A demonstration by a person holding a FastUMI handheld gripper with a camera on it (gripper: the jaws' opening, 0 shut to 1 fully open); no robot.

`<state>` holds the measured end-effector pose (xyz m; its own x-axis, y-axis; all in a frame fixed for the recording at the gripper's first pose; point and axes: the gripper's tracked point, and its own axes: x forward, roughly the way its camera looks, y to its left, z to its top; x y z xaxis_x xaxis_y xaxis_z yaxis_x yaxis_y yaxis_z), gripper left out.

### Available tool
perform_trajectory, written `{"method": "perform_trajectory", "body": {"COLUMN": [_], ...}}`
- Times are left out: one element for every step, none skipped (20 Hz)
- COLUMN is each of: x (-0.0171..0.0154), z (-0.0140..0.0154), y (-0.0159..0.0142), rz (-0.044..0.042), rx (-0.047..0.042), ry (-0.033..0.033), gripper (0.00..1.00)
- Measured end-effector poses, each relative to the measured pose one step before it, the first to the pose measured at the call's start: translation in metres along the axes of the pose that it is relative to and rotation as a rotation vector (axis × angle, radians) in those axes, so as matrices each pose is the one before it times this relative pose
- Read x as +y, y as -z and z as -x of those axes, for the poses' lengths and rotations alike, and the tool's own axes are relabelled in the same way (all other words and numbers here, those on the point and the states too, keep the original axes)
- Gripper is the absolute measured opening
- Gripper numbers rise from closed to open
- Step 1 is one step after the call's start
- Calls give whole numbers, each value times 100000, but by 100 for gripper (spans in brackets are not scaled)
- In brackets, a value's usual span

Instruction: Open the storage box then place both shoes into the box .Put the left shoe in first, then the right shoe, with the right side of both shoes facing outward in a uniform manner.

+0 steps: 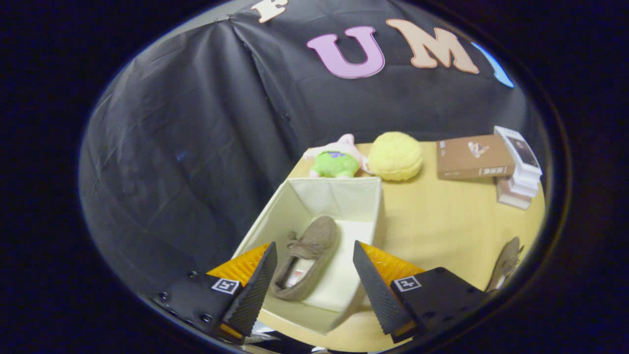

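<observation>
A cream fabric storage box (361, 194) stands open on the wooden table, just ahead of my fingers. One brown moccasin shoe (309, 255) lies inside it on the box floor, toe pointing away from me. My gripper (314, 268) hovers above the box and stands open, with the shoe seen in the gap between the fingers but not touched. The second brown shoe (506, 263) lies on the table to the right, beyond my right finger (376, 290).
Beyond the box sit a pink and green plush toy (336, 160) and a yellow plush ball (395, 156). A brown book (474, 157) and a stack of white boxes (518, 169) lie at the far right. The table (442, 226) ends left of the box.
</observation>
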<state>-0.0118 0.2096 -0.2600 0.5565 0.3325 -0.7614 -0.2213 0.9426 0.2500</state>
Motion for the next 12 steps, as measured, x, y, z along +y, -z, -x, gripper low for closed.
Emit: {"method": "perform_trajectory", "body": {"x": [-788, -1159, -1253, -1798, -1511, -1706, -1629, -1684, -1510, -1652, -1515, -1423], "z": [934, 933, 906, 1049, 929, 836, 855, 800, 586, 639, 526, 497], "y": [-127, -309, -193, -441, -68, -72, -24, 191, 267, 186, 389, 335], "rz": [1472, 928, 1001, 951, 1017, 1563, 1683, 1699, 1124, 711, -212, -836], "rx": [-2184, -2074, -1579, -1675, -1629, -1231, -1249, -419, -550, -308, -45, 78], "ry": [1436, 1187, 1282, 1562, 1996, 2618, 2423, 2384, 2395, 2200, 1826, 1262], "gripper": [98, 98, 98, 98, 98, 98, 97, 98, 98, 98, 98, 98]}}
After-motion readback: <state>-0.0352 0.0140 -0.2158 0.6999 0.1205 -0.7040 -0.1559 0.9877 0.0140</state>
